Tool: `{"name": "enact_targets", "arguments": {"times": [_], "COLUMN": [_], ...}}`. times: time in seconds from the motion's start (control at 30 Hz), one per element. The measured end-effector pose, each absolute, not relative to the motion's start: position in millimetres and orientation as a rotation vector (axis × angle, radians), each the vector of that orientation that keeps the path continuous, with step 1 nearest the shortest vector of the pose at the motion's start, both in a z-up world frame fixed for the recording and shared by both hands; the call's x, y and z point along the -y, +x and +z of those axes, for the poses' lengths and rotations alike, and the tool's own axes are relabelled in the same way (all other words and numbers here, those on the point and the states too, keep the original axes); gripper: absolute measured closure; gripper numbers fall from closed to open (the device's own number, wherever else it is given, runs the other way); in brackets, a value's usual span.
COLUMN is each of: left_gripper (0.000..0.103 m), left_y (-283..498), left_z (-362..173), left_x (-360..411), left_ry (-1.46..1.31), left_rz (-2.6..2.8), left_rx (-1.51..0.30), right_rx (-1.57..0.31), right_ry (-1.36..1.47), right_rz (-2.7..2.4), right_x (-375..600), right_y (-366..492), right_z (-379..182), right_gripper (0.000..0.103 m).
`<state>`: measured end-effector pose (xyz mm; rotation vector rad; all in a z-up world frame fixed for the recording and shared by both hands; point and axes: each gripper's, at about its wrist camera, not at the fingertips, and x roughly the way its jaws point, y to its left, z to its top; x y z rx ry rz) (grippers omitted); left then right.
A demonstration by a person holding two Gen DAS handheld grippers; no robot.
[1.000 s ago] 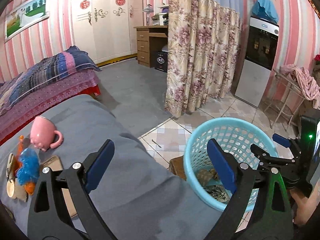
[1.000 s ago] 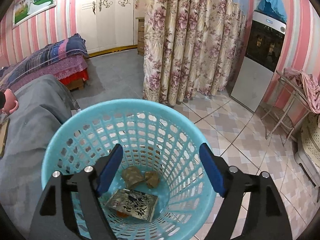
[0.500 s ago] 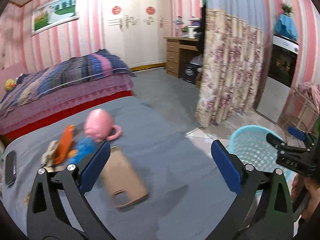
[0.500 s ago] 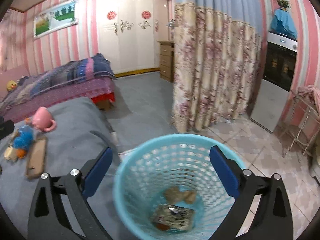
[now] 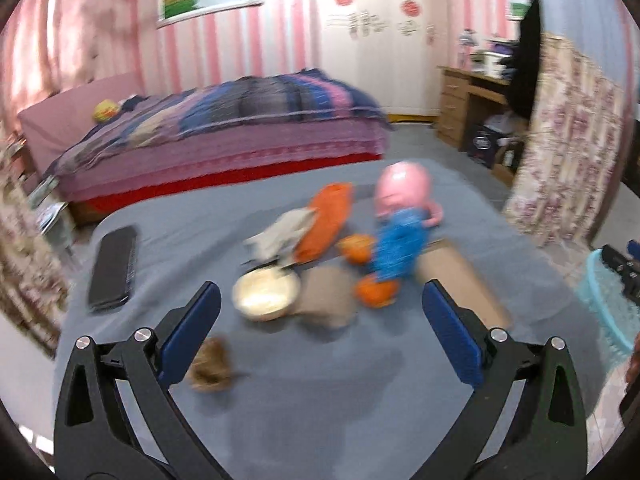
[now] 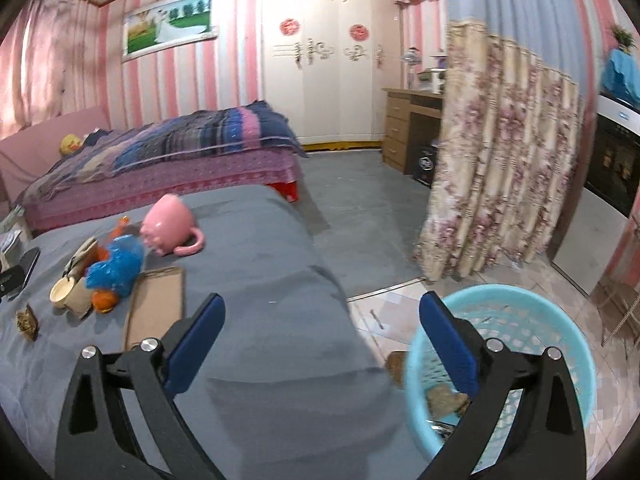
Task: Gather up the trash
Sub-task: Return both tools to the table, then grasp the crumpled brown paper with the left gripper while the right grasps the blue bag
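**Now both grippers are wide open and holding nothing**

Right now one brown crumpled scrap (image 5: pixel 210 366) is lying on the gray cover (image 5: pixel 320 400), just beside the left finger of the left gripper (image 5: pixel 320 334). It is blurry, so I cannot tell what it is made of. In the right wrist view the same scrap (image 6: pixel 27 322) is sitting near the left edge.

One blue trash basket (image 6: pixel 560 320) is standing on the tiled floor, just beside the gray cover. At least one brown crumpled piece (image 6: pixel 444 398) is lying inside it. I cannot count the rest, because the right finger is hiding part of the basket.

A small pile of things is lying on the gray cover, well apart from the basket. I am counting one pink mug (image 6: pixel 170 226) on its side, one blue crinkly wrapper (image 6: pixel 116 266), two small orange fruits (image 5: pixel 376 290), one long orange packet (image 5: pixel 326 222), one pale round cup (image 5: pixel 266 294), one flat brown cardboard piece (image 6: pixel 154 312), and one black phone (image 5: pixel 112 266).

The left gripper is pointing at this pile. Its two blue jaws are standing wide apart with nothing between them.

The right gripper (image 6: pixel 322 346) is pointing at the edge of the gray cover. Its two jaws are also standing wide apart and gripping nothing.

One bed (image 6: pixel 168 160) with a striped blanket is standing behind, and one flowered curtain (image 6: pixel 496 160) is hanging on the right.
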<state>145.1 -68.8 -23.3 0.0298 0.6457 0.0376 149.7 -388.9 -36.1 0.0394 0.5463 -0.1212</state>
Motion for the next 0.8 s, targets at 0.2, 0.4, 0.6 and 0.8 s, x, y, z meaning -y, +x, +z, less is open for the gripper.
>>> {"name": "enact_targets", "arguments": {"times": [0.2, 0.4, 0.6, 0.8], "left_gripper": [0.006, 0.006, 0.02, 0.059], "left_y": [142.7, 145.0, 156.0, 163.7], "left_z": [-57.9, -90.8, -106.1, -110.8], "left_x": [4.2, -31.3, -33.3, -33.6], "left_ry": [-0.021, -0.087, -0.123, -0.136], "left_rz": [0.135, 0.151, 0.115, 0.057], "left_rx": [-0.718, -0.783, -0.799, -0.841], "right_rx": [-0.566, -0.592, -0.618, -0.625], "right_ry": [0.013, -0.025, -0.063, -0.084], "right_rz": [-0.062, -0.027, -0.002, 0.044], "right_x": [352.1, 325.7, 304.8, 279.8], "right_y": [164.5, 174.0, 182.9, 194.8], "right_z": [-45.5, -56.1, -66.0, -69.0], "right_gripper": [0.007, 0.007, 0.007, 0.007]}}
